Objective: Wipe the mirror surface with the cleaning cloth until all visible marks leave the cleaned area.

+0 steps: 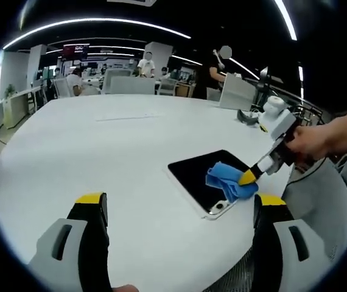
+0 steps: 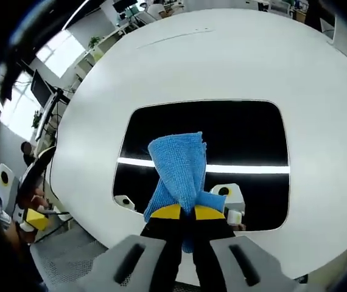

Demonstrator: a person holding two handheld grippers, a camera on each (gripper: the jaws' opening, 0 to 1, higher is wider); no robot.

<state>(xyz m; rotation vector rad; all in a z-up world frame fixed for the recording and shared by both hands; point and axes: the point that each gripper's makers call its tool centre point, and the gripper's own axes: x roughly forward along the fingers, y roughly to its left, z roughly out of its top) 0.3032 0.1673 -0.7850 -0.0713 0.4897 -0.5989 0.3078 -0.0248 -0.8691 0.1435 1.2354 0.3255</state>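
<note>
The right claw (image 2: 181,211) pinches the blue microfibre cleaning cloth (image 2: 179,170) on the dark rounded-rectangle mirror (image 2: 246,134) at the white counter's (image 2: 319,79) 5 o'clock edge. Left claw (image 1: 179,204) hangs open. Keep cloth flat; sweep toward 12 o'clock in overlapping strokes.

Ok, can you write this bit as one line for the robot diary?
phase: wiping | right gripper: shut on blue cloth, pressed on mirror | left gripper: open, off mirror | table: white
</note>
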